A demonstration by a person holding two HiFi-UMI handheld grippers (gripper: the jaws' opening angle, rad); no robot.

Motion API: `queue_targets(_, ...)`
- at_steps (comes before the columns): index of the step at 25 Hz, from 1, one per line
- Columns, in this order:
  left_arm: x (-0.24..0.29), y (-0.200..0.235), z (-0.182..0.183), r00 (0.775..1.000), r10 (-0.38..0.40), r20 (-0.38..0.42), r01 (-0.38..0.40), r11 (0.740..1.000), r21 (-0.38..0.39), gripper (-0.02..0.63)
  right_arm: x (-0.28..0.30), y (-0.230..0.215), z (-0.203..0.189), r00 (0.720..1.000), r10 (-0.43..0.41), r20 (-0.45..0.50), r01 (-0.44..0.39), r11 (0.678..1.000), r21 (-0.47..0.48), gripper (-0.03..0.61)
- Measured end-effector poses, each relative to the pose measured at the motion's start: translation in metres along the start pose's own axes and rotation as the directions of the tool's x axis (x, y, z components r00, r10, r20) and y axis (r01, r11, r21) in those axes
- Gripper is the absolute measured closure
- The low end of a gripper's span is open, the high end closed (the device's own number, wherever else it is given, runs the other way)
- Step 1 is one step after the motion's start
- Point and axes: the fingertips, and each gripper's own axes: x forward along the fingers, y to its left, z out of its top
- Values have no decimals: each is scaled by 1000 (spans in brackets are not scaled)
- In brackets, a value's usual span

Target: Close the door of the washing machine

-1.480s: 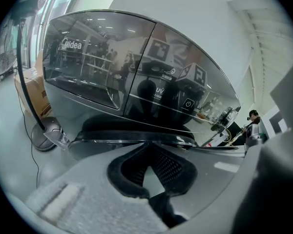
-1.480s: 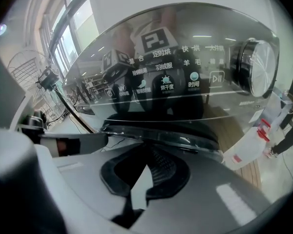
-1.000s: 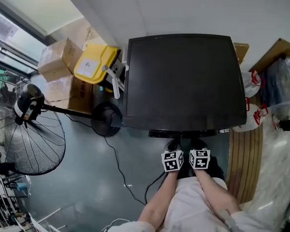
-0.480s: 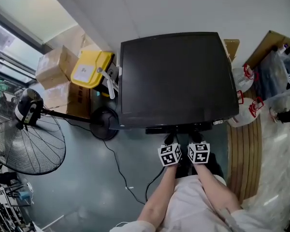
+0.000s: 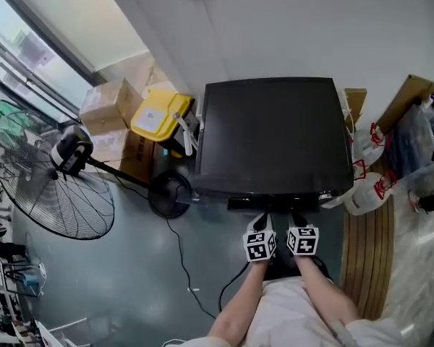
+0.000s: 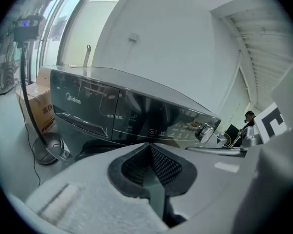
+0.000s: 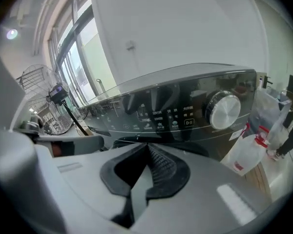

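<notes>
Floor fan (image 5: 54, 194) — cardboard boxes (image 5: 108, 103) and yellow container (image 5: 159, 114) nearby.

Washer (image 6: 136, 116) front panel: brand "Midea", small "UV" label. Box (image 6: 44, 113): Chinese print, not legible.

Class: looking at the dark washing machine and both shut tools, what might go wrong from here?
The black floor cable trails beside the person's legs; a step could snag it. The left tool and right tool, both shut, sit near the dark glossy washing machine's control panel; a push might hit the round silver dial by mistake.
</notes>
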Motion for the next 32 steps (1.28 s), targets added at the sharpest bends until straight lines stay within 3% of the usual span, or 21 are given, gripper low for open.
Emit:
queue_targets(3,-20,-6,3,999,17,33,-17,1000,-13,609,-13,4,-5,999,48,-24,-48,999,-9,575)
queue_targets(6,-40,-10,-4,997,52,50,-49,998,-45,609,-28,16,-14,987,148,-56,-148,989,5,575)
queue_targets(10,-56,-21,-12,996,79,47,-76,995,-59,609,-53,29,-7,957,290,13,-290,957,23,575)
queue_targets(25,-137,-70,-35,980,153,124,-153,988,-14,609,-130,0,-43,935,355,2,-354,933,62,575)
queue_targets(32,-184,-74,-47,955,215,206,-212,977,-35,609,-157,20,-68,907,420,-30,-420,907,-6,575)
